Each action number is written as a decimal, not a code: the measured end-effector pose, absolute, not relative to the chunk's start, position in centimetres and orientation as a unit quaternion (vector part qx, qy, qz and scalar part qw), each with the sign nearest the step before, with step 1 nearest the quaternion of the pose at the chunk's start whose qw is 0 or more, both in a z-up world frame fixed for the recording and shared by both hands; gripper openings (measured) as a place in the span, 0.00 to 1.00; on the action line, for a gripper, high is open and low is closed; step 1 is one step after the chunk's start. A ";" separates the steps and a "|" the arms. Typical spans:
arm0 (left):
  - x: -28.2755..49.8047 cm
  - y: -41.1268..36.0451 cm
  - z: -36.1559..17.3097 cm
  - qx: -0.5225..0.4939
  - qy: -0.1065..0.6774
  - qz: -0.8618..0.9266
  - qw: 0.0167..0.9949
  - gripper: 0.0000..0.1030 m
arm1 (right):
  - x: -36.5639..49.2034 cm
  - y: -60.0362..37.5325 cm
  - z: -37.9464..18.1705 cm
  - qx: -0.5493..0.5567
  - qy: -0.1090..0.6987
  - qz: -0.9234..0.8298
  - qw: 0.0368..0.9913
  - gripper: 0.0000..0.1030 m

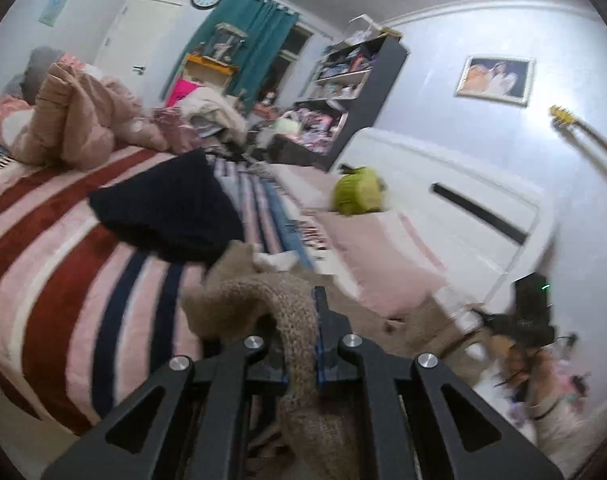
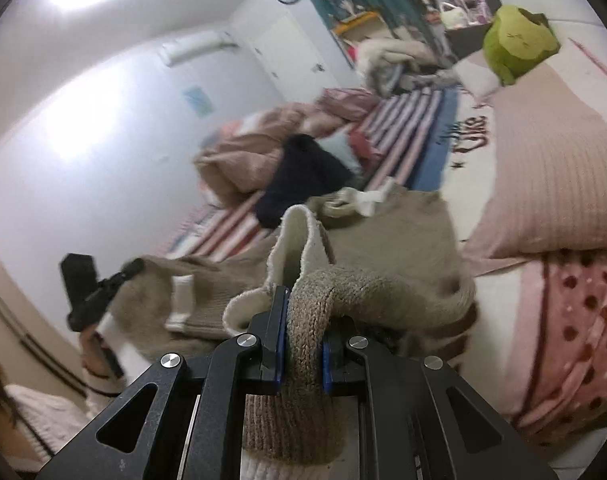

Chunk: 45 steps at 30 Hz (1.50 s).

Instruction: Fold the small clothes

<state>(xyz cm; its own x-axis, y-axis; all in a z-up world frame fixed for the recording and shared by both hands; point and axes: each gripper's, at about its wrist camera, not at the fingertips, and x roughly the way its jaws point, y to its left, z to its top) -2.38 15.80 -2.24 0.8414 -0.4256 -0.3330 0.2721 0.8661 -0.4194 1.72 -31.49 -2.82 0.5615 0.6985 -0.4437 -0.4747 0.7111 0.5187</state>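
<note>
left hand-held gripper (image 1: pixel 303 344): jaws clamped tight on a thick knit edge of the tan sweater (image 1: pixel 291 320), which bunches up between the blue pads. right hand-held gripper (image 2: pixel 303 332): same, closed hard on a ribbed tan fold, cream lining (image 2: pixel 291 240) flipped up just behind it. the sweater hangs between the two, its far end draped on the bed (image 1: pixel 63 216) with the striped blanket. a dark garment (image 1: pixel 167 208) lies on the blanket beyond it, a pink pillow (image 2: pixel 551 192) beside it.
</note>
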 end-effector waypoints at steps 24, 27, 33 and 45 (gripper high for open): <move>19.1 19.6 -10.6 -0.118 0.350 -0.209 0.906 0.73 | 22.8 -30.2 -8.8 0.111 0.455 0.276 0.839 0.90; 16.6 18.9 -8.9 -0.083 0.335 -0.210 0.915 0.76 | 19.7 -28.7 -6.4 0.028 0.419 0.258 0.870 0.90; 16.6 15.4 -10.1 -0.018 0.358 -0.236 0.903 0.84 | 17.5 -23.0 -8.5 -0.116 0.429 0.288 0.849 0.90; 24.7 17.6 -15.3 -0.079 0.406 -0.128 0.901 0.84 | 24.8 -25.4 -8.9 -0.119 0.387 0.141 0.904 0.07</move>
